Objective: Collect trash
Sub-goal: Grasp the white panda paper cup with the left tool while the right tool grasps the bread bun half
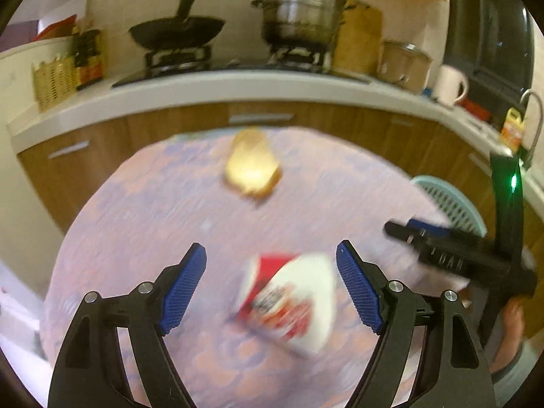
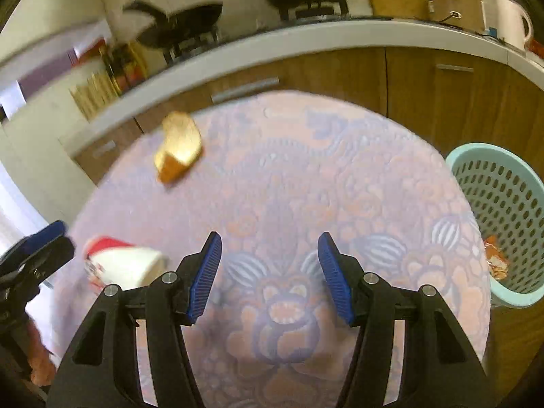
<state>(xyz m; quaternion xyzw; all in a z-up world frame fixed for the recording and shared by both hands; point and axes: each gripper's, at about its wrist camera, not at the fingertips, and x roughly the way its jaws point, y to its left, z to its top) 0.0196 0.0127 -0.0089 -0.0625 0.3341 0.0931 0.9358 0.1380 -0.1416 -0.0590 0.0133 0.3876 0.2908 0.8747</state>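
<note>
The left gripper [image 1: 271, 285] stands wide, a crumpled red-and-white wrapper [image 1: 289, 301] lying unpinched between its blue pads. The right gripper [image 2: 269, 273] gapes empty over the patterned tablecloth [image 2: 292, 176]. Right edge: a perforated mint plastic basket [image 2: 503, 204].

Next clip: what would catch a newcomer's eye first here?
Probably the red-and-white wrapper lying on the patterned tablecloth, framed between the open jaws of the left gripper. Beyond it, a yellow-brown piece of trash lies near the table's far edge. A pale green perforated basket stands off the right side, some orange scraps inside.
</note>
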